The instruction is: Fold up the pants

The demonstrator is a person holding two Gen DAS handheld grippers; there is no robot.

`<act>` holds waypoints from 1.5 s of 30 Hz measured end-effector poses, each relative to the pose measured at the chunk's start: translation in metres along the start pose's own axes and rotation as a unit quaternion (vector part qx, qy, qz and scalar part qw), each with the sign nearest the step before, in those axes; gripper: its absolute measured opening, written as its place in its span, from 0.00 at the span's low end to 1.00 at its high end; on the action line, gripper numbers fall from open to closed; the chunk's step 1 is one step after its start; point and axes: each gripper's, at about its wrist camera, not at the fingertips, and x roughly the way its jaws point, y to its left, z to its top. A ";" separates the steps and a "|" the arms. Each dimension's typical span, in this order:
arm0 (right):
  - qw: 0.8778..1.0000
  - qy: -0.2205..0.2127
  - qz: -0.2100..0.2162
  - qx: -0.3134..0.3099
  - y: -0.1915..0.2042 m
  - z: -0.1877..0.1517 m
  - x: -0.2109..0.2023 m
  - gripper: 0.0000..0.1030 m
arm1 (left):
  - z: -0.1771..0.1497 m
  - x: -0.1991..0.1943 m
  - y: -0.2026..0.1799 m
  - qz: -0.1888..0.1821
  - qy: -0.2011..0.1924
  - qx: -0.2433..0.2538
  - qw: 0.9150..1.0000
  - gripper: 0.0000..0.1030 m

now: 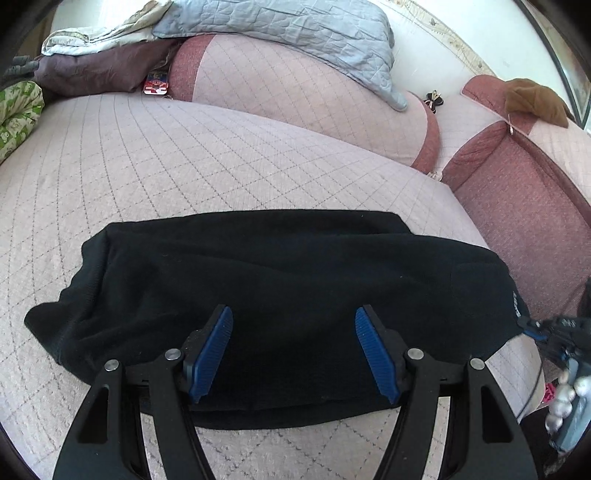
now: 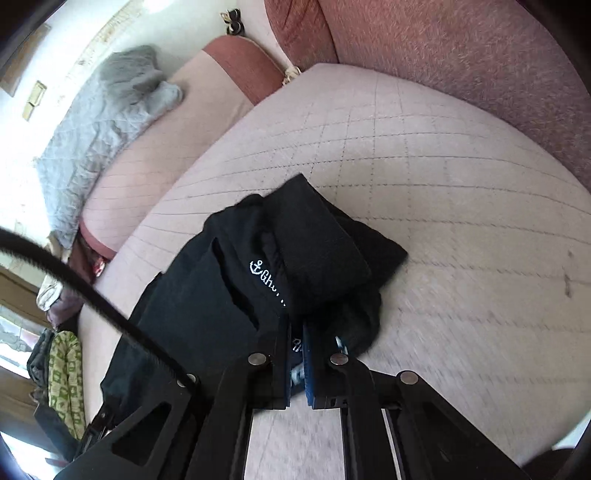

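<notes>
The black pants (image 1: 277, 266) lie folded in a wide band across the pink quilted sofa seat (image 1: 184, 158). My left gripper (image 1: 294, 314) hovers over their near edge, blue pads (image 1: 218, 347) wide apart and open, nothing pinched between them. At the right end of the pants my right gripper (image 1: 550, 332) shows at the frame edge. In the right wrist view the pants (image 2: 314, 236) are bunched, with white anchor lettering (image 2: 266, 277) showing. My right gripper (image 2: 295, 332) is shut on a fold of the pants' edge.
A grey quilted blanket (image 1: 295, 33) drapes over the back cushions. A brown cloth (image 1: 532, 99) lies on the reddish armrest (image 1: 517, 192). Green patterned fabric (image 1: 18, 110) and dark clothes sit at the far left. A black cable (image 2: 74, 273) crosses the right wrist view.
</notes>
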 end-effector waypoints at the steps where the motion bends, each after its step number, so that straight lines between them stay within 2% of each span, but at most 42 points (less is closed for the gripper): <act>1: 1.000 0.005 -0.003 0.000 -0.002 -0.006 -0.002 0.06 | -0.001 0.002 0.000 0.004 0.007 0.000 1.000 0.66; 6: 0.997 0.058 -0.043 0.003 -0.016 -0.027 0.008 0.07 | -0.006 0.011 0.002 0.023 0.031 0.001 0.999 0.66; 7: 0.997 0.055 -0.050 0.004 -0.015 -0.028 0.003 0.15 | -0.007 0.013 0.004 0.023 0.035 -0.001 0.999 0.66; 9: 0.996 0.027 -0.075 -0.027 0.002 -0.026 -0.015 0.15 | -0.008 0.013 0.005 0.025 0.034 -0.001 0.999 0.66; 11: 0.995 -0.001 -0.060 -0.080 0.034 -0.019 -0.027 0.15 | -0.010 0.014 0.003 0.032 0.034 0.003 0.999 0.67; 12: 0.994 -0.005 -0.041 -0.103 0.050 -0.015 -0.026 0.24 | -0.011 0.015 0.001 0.036 0.033 0.006 0.999 0.67; 13: 0.991 -0.003 -0.010 -0.132 0.073 -0.008 -0.019 0.38 | -0.012 0.015 -0.001 0.042 0.032 0.012 0.999 0.67; 15: 0.983 0.003 0.020 -0.181 0.108 -0.001 -0.001 0.49 | -0.015 0.015 -0.004 0.051 0.031 0.024 0.998 0.67; 16: 0.975 0.011 0.034 -0.218 0.133 0.006 0.018 0.51 | -0.017 0.014 -0.005 0.056 0.030 0.030 0.997 0.67; 19: 0.961 0.050 0.046 -0.266 0.178 0.019 0.071 0.51 | -0.022 0.013 -0.009 0.066 0.025 0.041 0.997 0.67; 22: 0.946 0.093 0.026 -0.310 0.213 0.031 0.136 0.51 | -0.023 0.013 -0.011 0.073 0.023 0.048 0.996 0.67; 23: 0.939 0.105 0.002 -0.328 0.218 0.030 0.158 0.51 | -0.024 0.014 -0.011 0.074 0.023 0.049 0.996 0.68; 27: 0.926 0.153 -0.025 -0.344 0.226 0.028 0.207 0.52 | -0.023 0.015 -0.012 0.076 0.026 0.051 0.996 0.70; 28: 0.923 0.151 -0.026 -0.353 0.226 0.024 0.207 0.49 | -0.023 0.016 -0.013 0.077 0.027 0.051 0.995 0.71; 29: 0.917 0.149 -0.024 -0.368 0.228 0.015 0.205 0.39 | -0.023 0.016 -0.014 0.079 0.027 0.051 0.995 0.73; 30: 0.914 0.148 -0.032 -0.376 0.231 0.011 0.203 0.16 | -0.023 0.017 -0.015 0.080 0.028 0.051 0.995 0.73; 34: 0.909 0.122 -0.060 -0.394 0.244 0.009 0.200 0.11 | -0.023 0.019 -0.017 0.087 0.027 0.053 0.994 0.74; 36: 0.911 0.107 -0.072 -0.391 0.254 0.015 0.205 0.11 | -0.024 0.019 -0.018 0.087 0.026 0.053 0.994 0.74; 39: 0.915 0.096 -0.085 -0.382 0.265 0.026 0.219 0.00 | -0.025 0.019 -0.018 0.088 0.024 0.053 0.994 0.74; 41: 0.912 0.082 -0.108 -0.387 0.272 0.034 0.227 0.00 | -0.026 0.020 -0.019 0.089 0.024 0.056 0.994 0.75; 43: 0.921 0.069 -0.109 -0.367 0.274 0.044 0.227 0.00 | -0.026 0.018 -0.019 0.087 0.023 0.056 0.994 0.75; 45: 0.932 0.059 -0.089 -0.345 0.273 0.048 0.214 0.00 | -0.023 0.009 -0.015 0.056 0.018 0.038 0.998 0.75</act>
